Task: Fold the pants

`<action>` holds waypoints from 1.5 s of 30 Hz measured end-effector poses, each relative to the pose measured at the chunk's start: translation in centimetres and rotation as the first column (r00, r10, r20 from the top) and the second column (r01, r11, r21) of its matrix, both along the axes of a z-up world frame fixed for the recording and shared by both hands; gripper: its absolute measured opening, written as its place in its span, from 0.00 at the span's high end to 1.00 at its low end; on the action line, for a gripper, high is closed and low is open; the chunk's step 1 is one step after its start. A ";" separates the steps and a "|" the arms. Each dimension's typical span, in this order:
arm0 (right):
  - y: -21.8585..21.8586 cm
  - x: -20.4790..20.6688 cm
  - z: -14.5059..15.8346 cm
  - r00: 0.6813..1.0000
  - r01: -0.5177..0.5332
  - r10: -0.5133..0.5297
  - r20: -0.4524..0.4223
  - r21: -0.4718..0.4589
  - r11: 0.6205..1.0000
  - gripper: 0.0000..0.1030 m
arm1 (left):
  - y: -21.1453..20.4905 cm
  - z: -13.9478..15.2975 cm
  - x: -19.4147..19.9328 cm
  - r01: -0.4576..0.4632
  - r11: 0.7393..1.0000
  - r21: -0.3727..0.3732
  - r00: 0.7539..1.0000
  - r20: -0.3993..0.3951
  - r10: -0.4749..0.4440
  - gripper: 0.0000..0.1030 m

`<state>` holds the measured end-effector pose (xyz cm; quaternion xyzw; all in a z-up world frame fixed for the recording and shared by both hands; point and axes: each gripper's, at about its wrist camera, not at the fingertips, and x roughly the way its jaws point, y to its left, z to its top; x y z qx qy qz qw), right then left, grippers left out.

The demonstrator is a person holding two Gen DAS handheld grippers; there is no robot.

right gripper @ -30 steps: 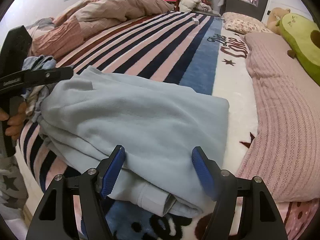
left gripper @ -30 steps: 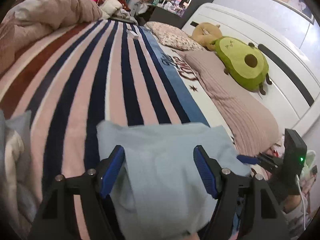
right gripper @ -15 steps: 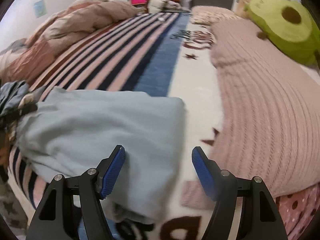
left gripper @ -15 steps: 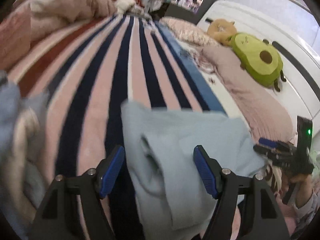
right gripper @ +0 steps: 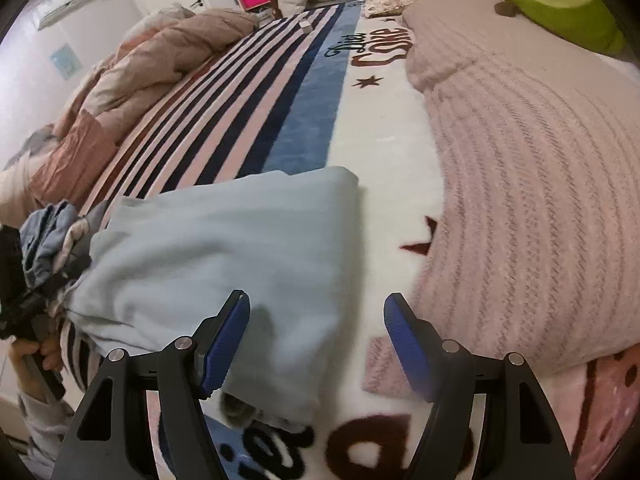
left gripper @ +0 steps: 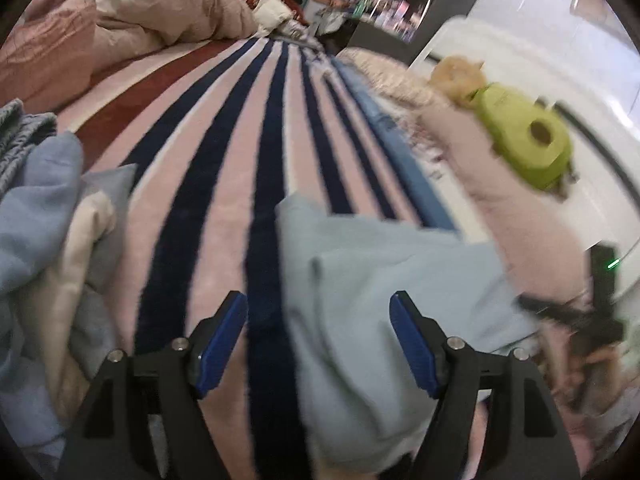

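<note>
The pants [left gripper: 380, 280] are a light blue folded bundle lying on the striped blanket [left gripper: 224, 140]. In the left wrist view my left gripper [left gripper: 318, 336] hovers over the bundle's left edge. Its jaws are opening, and the blue pads stand clear of the cloth. In the right wrist view the pants [right gripper: 224, 248] lie left of centre. My right gripper [right gripper: 316, 340] is open above their near right corner, its left pad over the cloth and its right pad over the white blanket. Each gripper shows blurred at the edge of the other's view.
A heap of loose clothes [left gripper: 40, 240] lies left of the pants. A rumpled duvet [left gripper: 120, 20] fills the far left. A pink knitted blanket [right gripper: 540, 200] and an avocado plush [left gripper: 528, 148] lie to the right. A hand [right gripper: 36, 352] holds the left gripper.
The left gripper slid left, from over the middle of the pants to their left edge, and its jaws widened a little. The right gripper shifted right to the pants' right corner.
</note>
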<state>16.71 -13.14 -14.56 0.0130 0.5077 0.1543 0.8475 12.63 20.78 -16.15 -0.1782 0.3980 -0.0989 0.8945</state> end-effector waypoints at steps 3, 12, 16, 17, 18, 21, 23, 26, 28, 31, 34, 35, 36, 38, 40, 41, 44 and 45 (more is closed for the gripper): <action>0.8 0.1 -0.3 1.000 -0.008 0.008 -0.001 -0.007 1.000 0.36 | -1.3 0.1 0.6 0.048 0.999 0.017 0.999 -0.006 -0.048 0.24; 1.7 0.3 -1.1 0.995 -0.073 0.078 -0.066 0.084 0.994 0.35 | -2.1 -3.3 1.9 0.068 0.998 0.014 0.994 -0.083 -0.067 0.25; 3.6 -0.1 -2.5 0.985 -0.144 0.146 -0.088 0.027 0.989 0.37 | -2.5 -3.5 1.7 0.094 0.995 -0.043 0.992 -0.084 -0.098 0.50; 4.0 -0.3 -2.3 0.985 -0.151 0.152 -0.079 0.027 0.988 0.49 | -2.7 -3.3 1.6 0.096 0.995 -0.041 0.992 -0.081 -0.099 0.53; 4.1 -0.4 -2.2 0.985 -0.153 0.155 -0.076 0.039 0.988 0.56 | -2.9 -3.2 1.6 0.104 0.994 -0.042 0.991 -0.077 -0.107 0.62; 5.1 -1.3 -1.4 0.982 -0.188 0.187 -0.025 -0.014 0.982 0.70 | -3.1 -2.1 0.9 0.108 0.994 -0.021 0.993 -0.047 -0.109 0.76; 5.6 -2.3 -0.4 0.974 -0.224 0.225 0.017 -0.037 0.974 0.72 | -3.0 -1.0 0.0 0.118 0.993 -0.015 0.993 -0.020 -0.119 0.77; 5.0 -3.3 0.5 0.970 -0.242 0.243 -0.011 0.052 0.969 0.72 | -2.7 0.8 -1.7 0.141 0.990 0.002 0.990 -0.010 -0.141 0.77; 4.3 -3.8 0.5 0.965 -0.250 0.258 -0.058 0.114 0.962 0.72 | -2.5 1.2 -2.6 0.149 0.989 0.008 0.989 -0.023 -0.149 0.77; 4.2 -4.5 -0.3 0.956 -0.259 0.272 -0.111 0.120 0.958 0.68 | -2.7 0.9 -3.4 0.152 0.988 0.028 0.987 -0.049 -0.150 0.74; 4.0 -4.1 -1.0 0.961 -0.233 0.241 -0.137 0.072 0.970 0.50 | -2.9 0.2 -3.5 0.119 0.989 0.082 0.991 -0.067 -0.114 0.64; 3.8 -3.9 -1.2 0.964 -0.214 0.224 -0.145 0.085 0.973 0.46 | -2.8 0.1 -3.5 0.112 0.990 0.084 0.992 -0.073 -0.106 0.63; 3.7 -3.6 -1.3 0.965 -0.200 0.213 -0.151 0.094 0.975 0.45 | -2.7 -0.1 -3.4 0.106 0.991 0.079 0.992 -0.074 -0.100 0.61; 3.6 -3.3 -1.6 0.965 -0.188 0.204 -0.162 0.106 0.976 0.44 | -2.6 -0.4 -3.3 0.099 0.991 0.090 0.993 -0.077 -0.092 0.55; 3.6 -2.9 -2.3 0.964 -0.174 0.195 -0.183 0.123 0.977 0.40 | -2.5 -0.6 -3.0 0.091 0.990 0.104 0.993 -0.079 -0.083 0.48; 3.5 -2.8 -2.5 0.963 -0.168 0.191 -0.189 0.132 0.977 0.36 | -2.4 -0.8 -2.8 0.092 0.991 0.100 0.993 -0.081 -0.084 0.48; 3.6 -2.5 -2.8 0.962 -0.165 0.191 -0.194 0.145 0.976 0.36 | -2.4 -1.2 -2.6 0.099 0.991 0.088 0.992 -0.085 -0.092 0.48; 3.7 -2.5 -2.7 0.962 -0.171 0.196 -0.191 0.140 0.975 0.36 | -2.5 -1.4 -2.5 0.103 0.991 0.090 0.992 -0.085 -0.095 0.48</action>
